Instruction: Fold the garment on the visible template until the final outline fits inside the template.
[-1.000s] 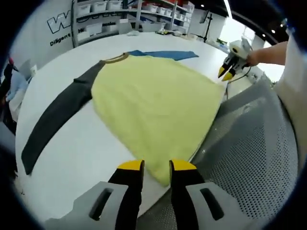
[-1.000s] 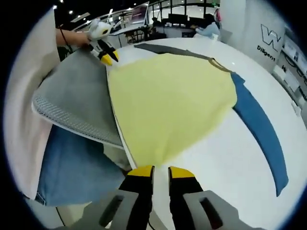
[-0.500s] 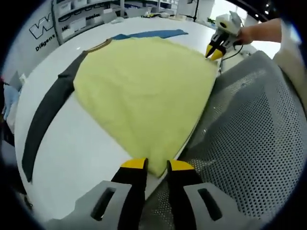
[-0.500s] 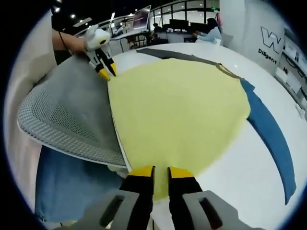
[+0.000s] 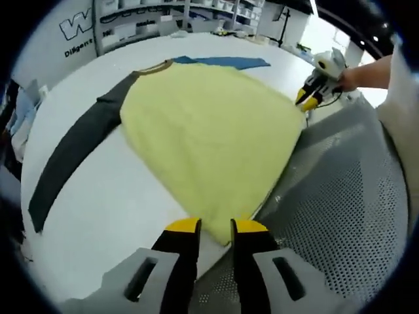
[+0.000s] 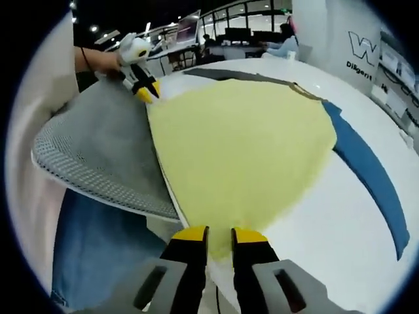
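White tabletop (image 5: 98, 209) fills the left gripper view, with shelving beyond it. On it lies the garment (image 5: 209, 137): yellow body spread flat, dark sleeve (image 5: 72, 154) stretched out, blue sleeve (image 5: 226, 62) at the far side, collar (image 5: 154, 67) facing away. The left gripper (image 5: 215, 229) has one hem corner entering the narrow gap between its jaws, apparently pinched. The right gripper (image 5: 308, 99) sits at the other hem corner, beside a grey mesh surface (image 5: 334, 216).

In the right gripper view, the right gripper (image 6: 219, 234) stands likewise, jaws nearly together on the near corner of the garment (image 6: 242, 144); the left gripper (image 6: 145, 91) meets the far corner. No template outline is discernible.

Handling judgement: the fabric is light, limp and non-fragile; it will sag between holds. Grip at hem corners, lift evenly, and keep the hem taut.
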### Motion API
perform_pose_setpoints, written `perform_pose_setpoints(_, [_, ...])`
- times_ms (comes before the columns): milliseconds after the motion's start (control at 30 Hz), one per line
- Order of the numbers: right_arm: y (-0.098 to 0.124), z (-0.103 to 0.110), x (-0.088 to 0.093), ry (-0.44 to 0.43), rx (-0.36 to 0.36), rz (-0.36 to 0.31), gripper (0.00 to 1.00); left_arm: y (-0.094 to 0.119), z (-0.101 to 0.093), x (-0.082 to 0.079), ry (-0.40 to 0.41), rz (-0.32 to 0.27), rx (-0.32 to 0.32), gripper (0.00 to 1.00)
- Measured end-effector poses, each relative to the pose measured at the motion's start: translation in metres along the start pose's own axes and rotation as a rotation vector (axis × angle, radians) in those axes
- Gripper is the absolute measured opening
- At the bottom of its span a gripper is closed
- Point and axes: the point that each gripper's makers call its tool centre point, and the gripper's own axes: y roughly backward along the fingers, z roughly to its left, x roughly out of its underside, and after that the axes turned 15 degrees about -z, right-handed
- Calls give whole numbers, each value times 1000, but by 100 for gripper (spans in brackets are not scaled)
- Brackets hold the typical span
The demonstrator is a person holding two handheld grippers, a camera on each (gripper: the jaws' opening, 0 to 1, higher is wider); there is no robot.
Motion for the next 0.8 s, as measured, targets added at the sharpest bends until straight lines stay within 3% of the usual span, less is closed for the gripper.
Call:
perform_pose_setpoints(167, [18, -56, -2, -36, 157, -33, 11, -3, 9, -31, 36, -120, -24, 32])
perform_pose_setpoints(267, [29, -86, 1, -63, 238, -43, 14, -8, 8, -53, -31, -203, -19, 39])
perform_pose_setpoints(467, [53, -147, -2, -133, 412, -90, 16, -19, -1, -72, -32, -248, 6, 46])
perform_pose_setpoints(567, [62, -174, -6, -212, 486, -149, 18, -22, -3, -95, -84, -331, 8, 51])
perform_pose_setpoints(700, [77, -210, -7, -269, 598, -189, 19, -25, -1, -105, -66, -357, 7, 51])
perform_pose_setpoints(800, [88, -234, -4, -312, 675, -205, 19, -29, -2, -108, -67, -358, 12, 57])
